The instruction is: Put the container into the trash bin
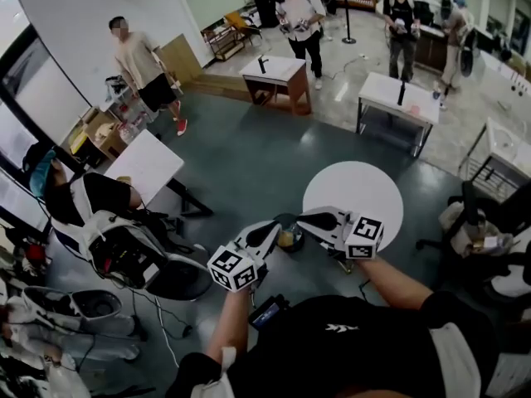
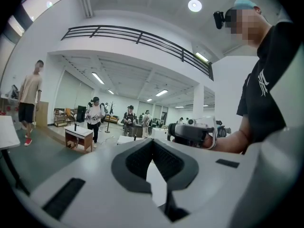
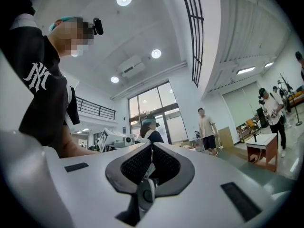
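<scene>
L hand-held gripper (image 1: pixel 278 227) clenched shut. R hand-held gripper (image 1: pixel 304 220) clenched on thin pale edge, apparently of container (image 1: pixel 289 237). Tips meet at container, above floor (image 1: pixel 249 164), near round white table (image 1: pixel 357 185).

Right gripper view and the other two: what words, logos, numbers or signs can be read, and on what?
"NY": white monogram on the person's black shirt.
Left marker cube, right marker cube: square patterns, no letters.
Everything else: too small or blurred to read.
</scene>
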Tool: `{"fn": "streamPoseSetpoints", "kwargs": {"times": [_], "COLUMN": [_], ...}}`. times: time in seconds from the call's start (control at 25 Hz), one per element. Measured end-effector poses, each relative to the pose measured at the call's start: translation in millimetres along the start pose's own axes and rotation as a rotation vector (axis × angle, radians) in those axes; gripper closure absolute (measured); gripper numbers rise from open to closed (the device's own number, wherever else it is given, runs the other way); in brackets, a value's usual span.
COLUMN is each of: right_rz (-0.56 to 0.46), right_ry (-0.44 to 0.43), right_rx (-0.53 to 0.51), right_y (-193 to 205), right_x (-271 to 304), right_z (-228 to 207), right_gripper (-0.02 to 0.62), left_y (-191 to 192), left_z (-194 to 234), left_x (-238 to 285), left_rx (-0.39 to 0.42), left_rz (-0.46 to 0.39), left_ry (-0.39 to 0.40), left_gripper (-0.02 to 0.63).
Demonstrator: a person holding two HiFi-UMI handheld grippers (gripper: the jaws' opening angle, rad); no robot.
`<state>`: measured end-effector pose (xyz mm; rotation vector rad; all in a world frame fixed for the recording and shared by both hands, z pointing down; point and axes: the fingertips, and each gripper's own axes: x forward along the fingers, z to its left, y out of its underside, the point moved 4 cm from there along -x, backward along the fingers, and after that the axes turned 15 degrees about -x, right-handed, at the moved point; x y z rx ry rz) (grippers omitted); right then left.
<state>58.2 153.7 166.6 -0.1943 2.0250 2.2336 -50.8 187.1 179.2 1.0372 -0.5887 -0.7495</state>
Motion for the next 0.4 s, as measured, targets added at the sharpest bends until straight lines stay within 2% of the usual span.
{"fn": "streamPoseSetpoints", "kwargs": {"times": [0.16,0.4], "right_rz": [0.001,0.006], "right_ry": [-0.024,-0.005], "right_rx": [0.014,0.030], "right_y": [7.1,12.4], "right_x": [12.7,37.9], "right_z": [11.3,7.4], "right_gripper": [0.554,0.554], "left_y": [3.0,-4.9], "left_z": [7.7,29.1], "left_x": [-13.2,-31.9], "left_rx": [-0.009,-0.029], "left_rz": [0.001,-0.008], "left_ry": [-0.013,-0.017], "left_gripper": [0.603,0.603]}}
